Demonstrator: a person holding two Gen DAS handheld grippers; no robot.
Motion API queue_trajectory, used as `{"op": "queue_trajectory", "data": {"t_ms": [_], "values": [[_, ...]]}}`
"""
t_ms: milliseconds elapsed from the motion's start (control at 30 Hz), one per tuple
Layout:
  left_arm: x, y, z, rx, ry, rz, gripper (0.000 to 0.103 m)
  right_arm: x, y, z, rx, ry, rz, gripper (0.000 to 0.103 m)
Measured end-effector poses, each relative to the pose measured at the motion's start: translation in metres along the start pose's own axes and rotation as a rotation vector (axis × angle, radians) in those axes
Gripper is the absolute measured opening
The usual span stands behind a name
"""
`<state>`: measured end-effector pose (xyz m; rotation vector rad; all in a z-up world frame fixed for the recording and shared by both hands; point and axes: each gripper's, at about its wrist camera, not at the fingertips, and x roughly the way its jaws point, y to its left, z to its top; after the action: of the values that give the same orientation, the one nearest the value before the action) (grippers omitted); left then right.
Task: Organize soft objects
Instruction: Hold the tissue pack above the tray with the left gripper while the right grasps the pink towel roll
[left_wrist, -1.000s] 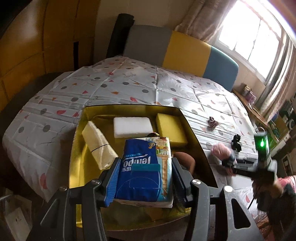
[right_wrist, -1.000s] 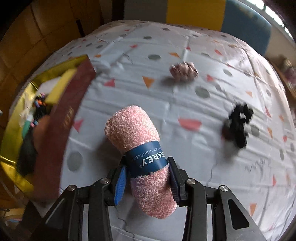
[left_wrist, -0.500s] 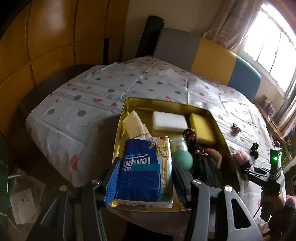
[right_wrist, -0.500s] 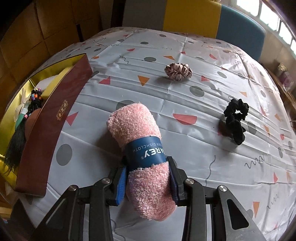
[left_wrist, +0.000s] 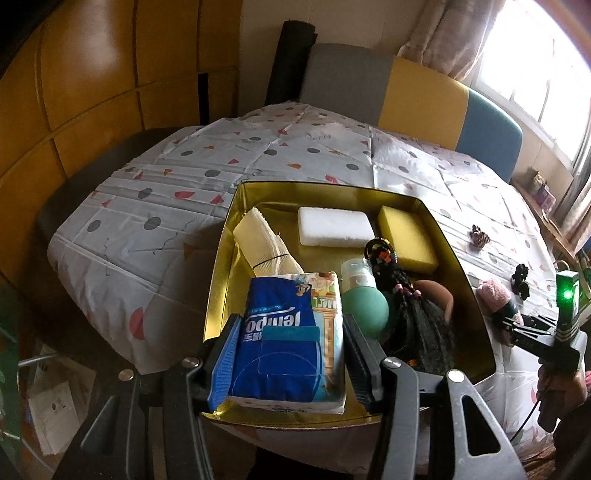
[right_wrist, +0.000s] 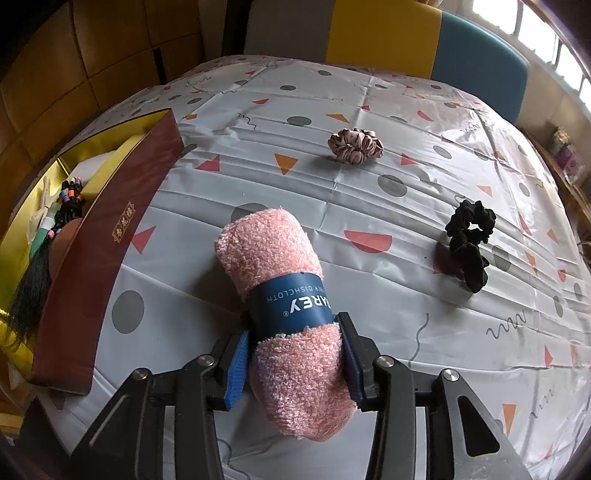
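Observation:
My left gripper (left_wrist: 290, 325) is shut on a blue Tempo tissue pack (left_wrist: 284, 339), held over the near end of the gold tray (left_wrist: 332, 184). In the tray lie a white sponge (left_wrist: 334, 230), a yellow sponge (left_wrist: 406, 238), a cream cloth roll (left_wrist: 264, 245), a green bottle (left_wrist: 364, 299) and a black braid (left_wrist: 417, 325). My right gripper (right_wrist: 293, 328) holds a pink towel roll (right_wrist: 273, 251) with a blue band, lying on the tablecloth beside the tray's dark red wall (right_wrist: 110, 240). Its jaws are opening, with the pads still touching the towel.
A pink scrunchie (right_wrist: 356, 146) and a black scrunchie (right_wrist: 467, 240) lie on the dotted tablecloth beyond the towel. A padded bench back in grey, yellow and blue stands behind the table. Wooden panels are on the left, and papers lie on the floor below the table's edge.
The left gripper has drawn back toward the tray's near end and sunk a little, still gripping the tissue pack. The right gripper stays in place; its pads have eased slightly around the towel.

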<state>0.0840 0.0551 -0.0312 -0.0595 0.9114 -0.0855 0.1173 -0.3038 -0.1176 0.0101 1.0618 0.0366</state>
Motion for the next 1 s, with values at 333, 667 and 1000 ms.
{"op": "queue_trajectory", "data": {"t_ms": [333, 667, 1000], "values": [[0.014, 0.0, -0.001, 0.013, 0.03, 0.014, 0.053, -0.002, -0.002, 0.004, 0.016, -0.031, 0.016, 0.055], [0.02, 0.007, 0.003, -0.017, 0.055, -0.024, 0.053, -0.004, 0.006, 0.006, -0.041, -0.053, -0.025, 0.036], [0.065, -0.008, 0.031, 0.036, 0.08, 0.01, 0.054, -0.004, 0.007, 0.006, -0.042, -0.047, -0.022, 0.036]]}}
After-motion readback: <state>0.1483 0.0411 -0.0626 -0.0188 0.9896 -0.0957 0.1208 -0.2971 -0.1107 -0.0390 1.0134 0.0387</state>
